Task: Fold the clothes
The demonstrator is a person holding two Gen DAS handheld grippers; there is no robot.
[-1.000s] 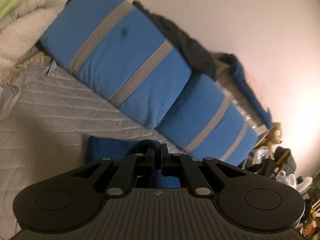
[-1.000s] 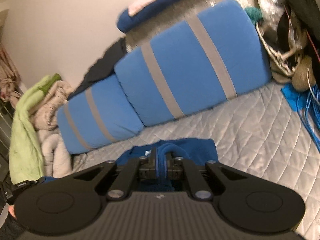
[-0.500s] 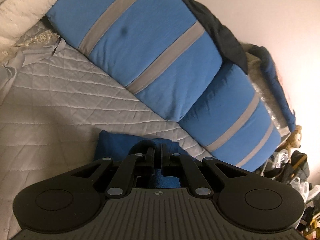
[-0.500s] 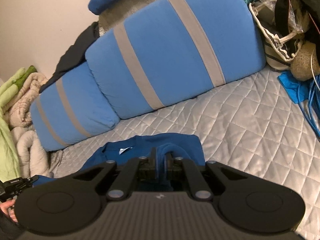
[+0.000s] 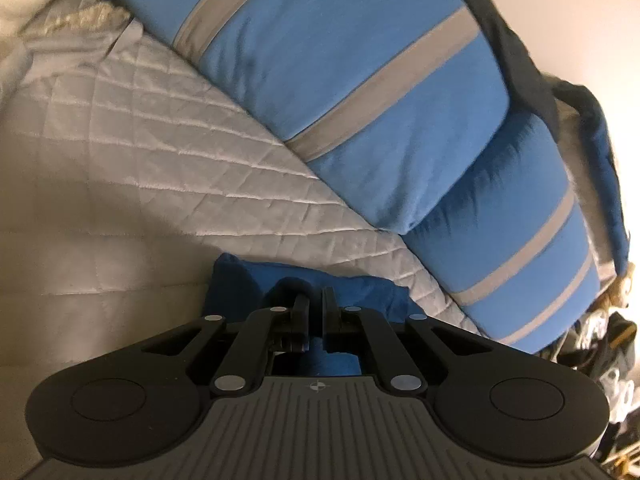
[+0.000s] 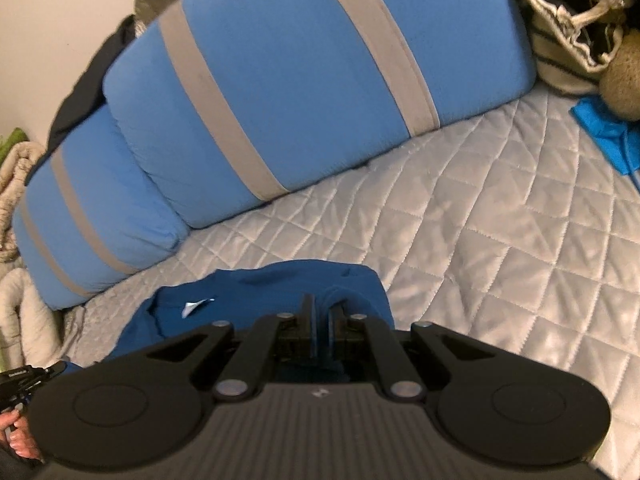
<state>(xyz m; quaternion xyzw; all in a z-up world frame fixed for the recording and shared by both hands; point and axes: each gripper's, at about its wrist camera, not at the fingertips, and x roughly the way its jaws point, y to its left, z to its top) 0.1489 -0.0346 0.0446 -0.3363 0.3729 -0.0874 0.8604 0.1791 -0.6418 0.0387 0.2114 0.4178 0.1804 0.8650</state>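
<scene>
My left gripper [image 5: 316, 312] had its jaws pinched nearly together on a fold of the dark blue garment [image 5: 240, 284], with a strip of the cloth showing in the narrow gap between the pads. My right gripper [image 6: 320, 320] was in the same state, its jaws drawn tight on another part of the dark blue garment [image 6: 280, 280], blue fabric caught between them.

The garment lay bunched on the grey quilted bedspread [image 5: 140, 152], just in front of both sets of jaws. In the right wrist view it spread to the left of my jaws, rumpled, with a small white label [image 6: 196, 306] showing on it; its far edge came close to the bolsters without touching them.

Beyond the garment two large blue cushions with grey stripes [image 6: 312, 72] lay end to end along the pale wall, the nearer end of one overlapping the other. A dark piece of clothing [image 5: 516, 52] was draped over their top edge against the wall. At the right end of the bed sat a pale bag with rope handles [image 6: 572, 32] and a bright blue cloth [image 6: 604, 128] on the bedspread beside it. At the left end was a heap of cream blankets [image 6: 16, 184]. In the right wrist view's lower left corner a person's hand [image 6: 16, 436] showed at the frame edge.
</scene>
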